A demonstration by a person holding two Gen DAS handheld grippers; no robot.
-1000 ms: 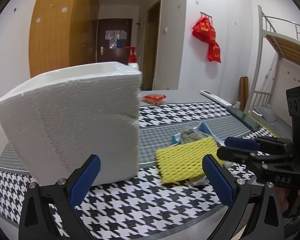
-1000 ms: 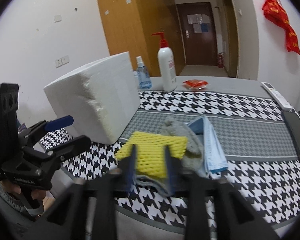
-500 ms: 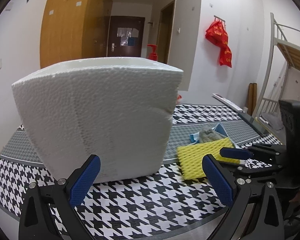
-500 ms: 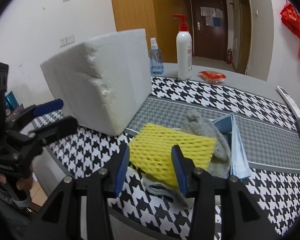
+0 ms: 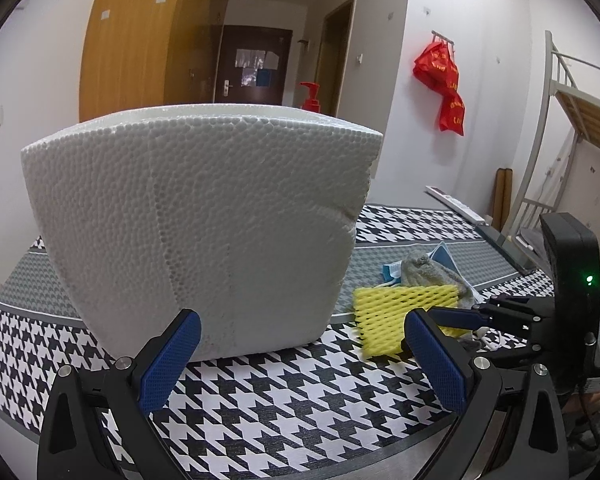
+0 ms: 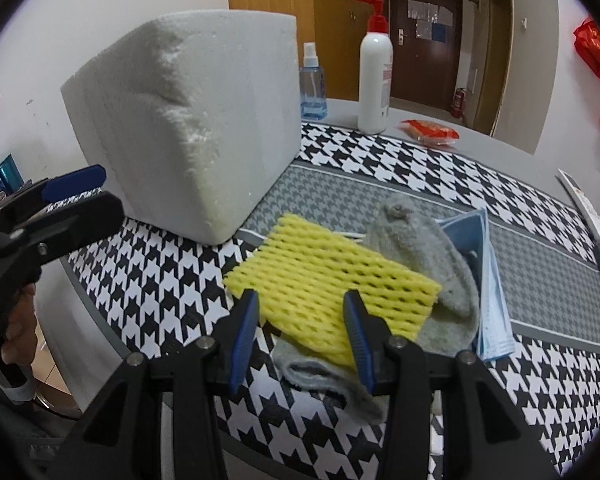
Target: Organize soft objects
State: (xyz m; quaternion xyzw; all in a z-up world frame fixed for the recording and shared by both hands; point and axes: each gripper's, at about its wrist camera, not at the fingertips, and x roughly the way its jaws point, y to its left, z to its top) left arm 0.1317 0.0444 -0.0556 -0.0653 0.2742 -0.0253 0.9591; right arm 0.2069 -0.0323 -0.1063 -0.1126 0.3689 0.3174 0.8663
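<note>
A white polystyrene foam box [image 6: 188, 120], its corner edge chipped and crumbly, stands upright on the houndstooth-patterned worktop [image 6: 148, 280]. Just beside it lies a small heap of soft items: a yellow foam mesh sleeve [image 6: 332, 284], flattened and slightly tilted, rests on top of a limp grey sock [image 6: 432, 248], which overlaps a light-blue face mask [image 6: 492, 280] at the heap's far side.

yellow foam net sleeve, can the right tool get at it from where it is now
Probably yes. The right tool is open with its fingers either side of the near edge of the yellow foam mesh sleeve, which lies on top of the grey sock, nothing covering it.
</note>
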